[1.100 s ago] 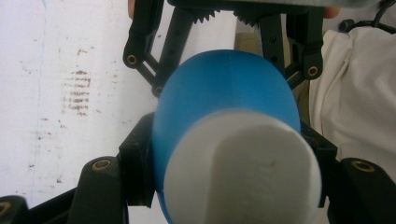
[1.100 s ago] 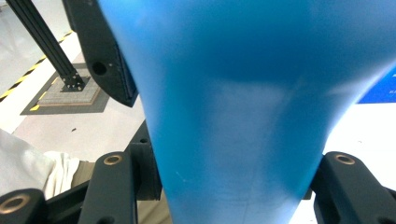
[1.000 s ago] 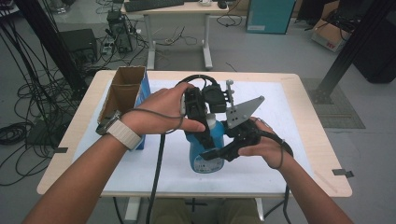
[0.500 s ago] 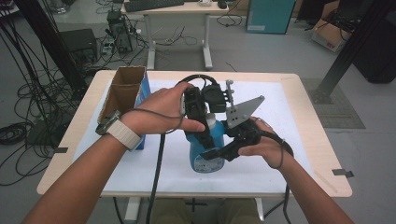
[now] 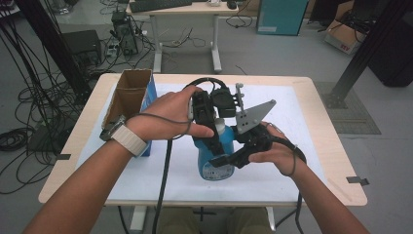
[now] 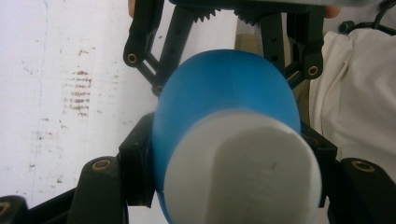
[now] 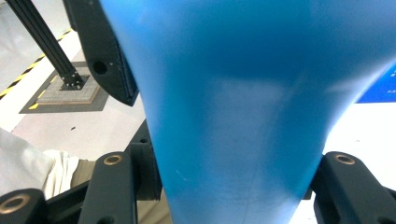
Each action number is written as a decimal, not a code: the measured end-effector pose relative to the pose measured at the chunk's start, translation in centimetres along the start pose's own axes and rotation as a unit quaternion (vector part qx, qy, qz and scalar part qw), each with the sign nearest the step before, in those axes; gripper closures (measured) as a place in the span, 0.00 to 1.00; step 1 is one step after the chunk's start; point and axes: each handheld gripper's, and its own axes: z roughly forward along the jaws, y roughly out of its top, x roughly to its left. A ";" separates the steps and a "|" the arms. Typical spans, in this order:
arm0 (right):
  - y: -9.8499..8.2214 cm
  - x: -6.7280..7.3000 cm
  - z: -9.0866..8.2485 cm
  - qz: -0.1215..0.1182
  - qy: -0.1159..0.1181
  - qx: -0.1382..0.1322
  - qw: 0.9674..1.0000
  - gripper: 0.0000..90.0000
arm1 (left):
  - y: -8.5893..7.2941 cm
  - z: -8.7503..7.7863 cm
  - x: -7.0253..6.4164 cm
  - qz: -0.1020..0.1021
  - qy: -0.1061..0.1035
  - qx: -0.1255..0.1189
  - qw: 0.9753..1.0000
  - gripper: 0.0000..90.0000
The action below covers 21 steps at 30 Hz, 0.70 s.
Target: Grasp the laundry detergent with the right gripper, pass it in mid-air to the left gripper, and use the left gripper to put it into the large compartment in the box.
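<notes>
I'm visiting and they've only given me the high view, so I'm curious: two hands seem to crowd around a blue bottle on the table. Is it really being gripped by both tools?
Observer: Yes. In the left gripper view, the left gripper has its black jaws pressed on the blue bottle just below its white cap.
Operator: And the other one?
Observer: The right gripper clamps the bottle's body lower down; that view shows blue plastic squeezed between both jaws.
Operator: Anything under it I can't make out?
Observer: The white table cover carries brownish scuff marks beside the bottle.
</notes>
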 end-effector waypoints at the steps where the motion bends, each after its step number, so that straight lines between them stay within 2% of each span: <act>1: 0.0 0.0 0.0 0.000 0.000 0.000 1.000 0.49 | 0.0 0.0 0.0 0.000 -0.001 0.000 1.000 0.42; 3: 0.0 0.0 -0.1 0.000 0.000 0.000 1.000 0.49 | 0.0 0.0 0.0 0.000 0.002 -0.002 1.000 0.42; 6: 0.1 -0.1 -0.1 -0.001 -0.001 0.000 1.000 0.49 | 0.1 -0.2 0.0 0.000 0.002 0.009 1.000 0.42; 10: 0.2 -0.1 -0.2 -0.002 -0.002 0.000 1.000 0.49 | 0.2 -0.3 0.1 0.001 0.003 0.008 1.000 0.42; 11: 0.2 -0.1 -0.3 -0.002 -0.003 0.000 1.000 0.49 | 0.2 -0.2 0.1 0.000 0.003 -0.001 1.000 0.42; 21: 0.1 -0.2 -0.3 -0.002 -0.002 0.000 1.000 0.49 | 0.3 -0.1 0.1 0.001 0.002 -0.001 1.000 0.42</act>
